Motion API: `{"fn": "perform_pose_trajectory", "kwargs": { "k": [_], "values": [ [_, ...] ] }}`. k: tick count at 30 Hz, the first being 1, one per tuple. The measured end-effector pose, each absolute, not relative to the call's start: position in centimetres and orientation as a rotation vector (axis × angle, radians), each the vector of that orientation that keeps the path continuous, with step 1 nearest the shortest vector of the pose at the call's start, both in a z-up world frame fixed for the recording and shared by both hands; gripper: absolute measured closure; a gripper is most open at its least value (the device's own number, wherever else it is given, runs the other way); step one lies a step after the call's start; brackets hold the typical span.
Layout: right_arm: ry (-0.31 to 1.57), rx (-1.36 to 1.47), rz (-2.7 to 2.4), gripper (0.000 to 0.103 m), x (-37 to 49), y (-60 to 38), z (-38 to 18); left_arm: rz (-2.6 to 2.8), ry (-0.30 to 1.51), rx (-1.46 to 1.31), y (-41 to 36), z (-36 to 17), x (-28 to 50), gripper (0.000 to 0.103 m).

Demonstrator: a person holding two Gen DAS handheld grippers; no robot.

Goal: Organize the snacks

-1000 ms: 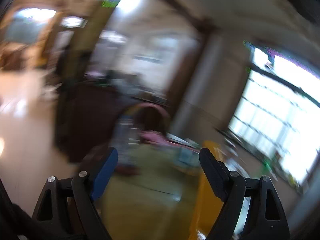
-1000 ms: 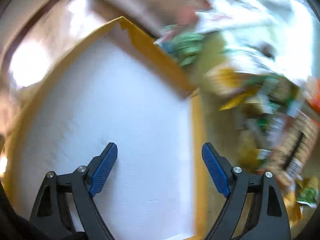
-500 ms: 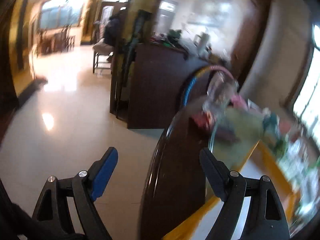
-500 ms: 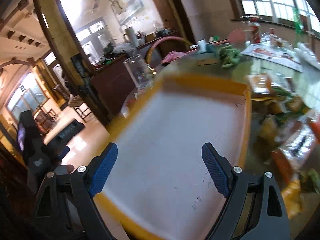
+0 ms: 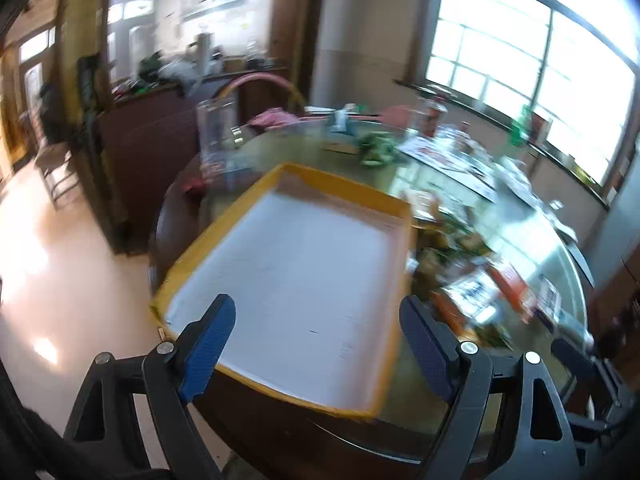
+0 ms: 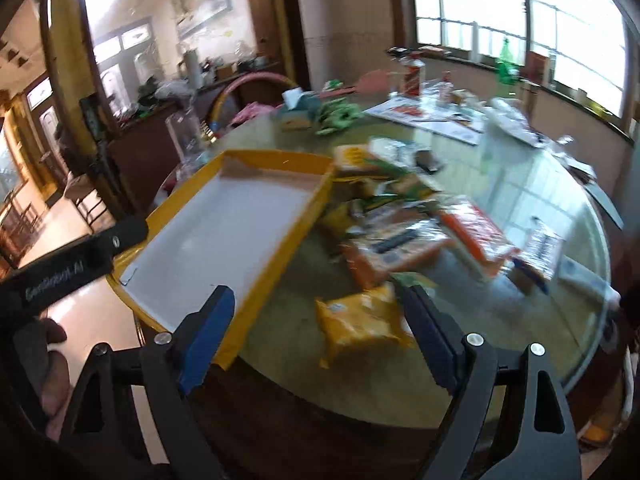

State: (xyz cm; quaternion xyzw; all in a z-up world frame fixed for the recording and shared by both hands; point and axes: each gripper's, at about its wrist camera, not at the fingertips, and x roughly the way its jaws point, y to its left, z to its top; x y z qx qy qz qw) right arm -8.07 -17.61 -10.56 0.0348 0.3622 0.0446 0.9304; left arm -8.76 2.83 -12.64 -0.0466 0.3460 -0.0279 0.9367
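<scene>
We list a round table (image 6: 520,184) with a glossy greenish top, filling the middle of both views, its dark rim towards us; behind it we note a bright window (image 6: 500,12) far right and a dark cabinet (image 5: 140,152) far left.

On the table's left part we record a yellow tray (image 5: 340,192) with a white floor, rectangular, its near edge reaching the table's rim; we see nothing lying in it.

Just right of the tray we enter a heap of snack packets (image 6: 400,220), blurred; among them we can tell an orange packet (image 6: 384,256) in the middle, a red-orange packet (image 6: 476,232) to its right, and a yellow packet (image 6: 364,320) lying nearest, apart from the heap and close to the tray's right wall. All snacks lie on the table, outside the tray.

Far on the table we note a clear tall jar (image 5: 218,128) beyond the tray's far-left corner and green wrappers (image 6: 336,114) farther right.

Left gripper (image 5: 316,348): blue-padded fingers spread wide, nothing between them, held over the tray's near edge.

Right gripper (image 6: 316,340): fingers likewise spread wide and empty, held above the yellow packet; at the far left of this view we see a dark gloved hand (image 6: 40,356).
</scene>
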Motion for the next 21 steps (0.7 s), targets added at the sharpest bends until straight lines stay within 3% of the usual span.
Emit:
{"fn": "perform_pose_trajectory", "kwargs": {
  "k": [10, 21],
  "values": [
    [0.695, 0.068, -0.018, 0.016, -12.2, -22.1, -10.3, -0.089, 0.753, -0.012, -3.7, -8.4, -8.4, 0.019],
    [0.703, 0.099, -0.049, 0.016, -12.4, -23.9, -11.2, -0.099, 0.745, 0.035, -6.0, -9.0, -9.3, 0.019]
  ]
}}
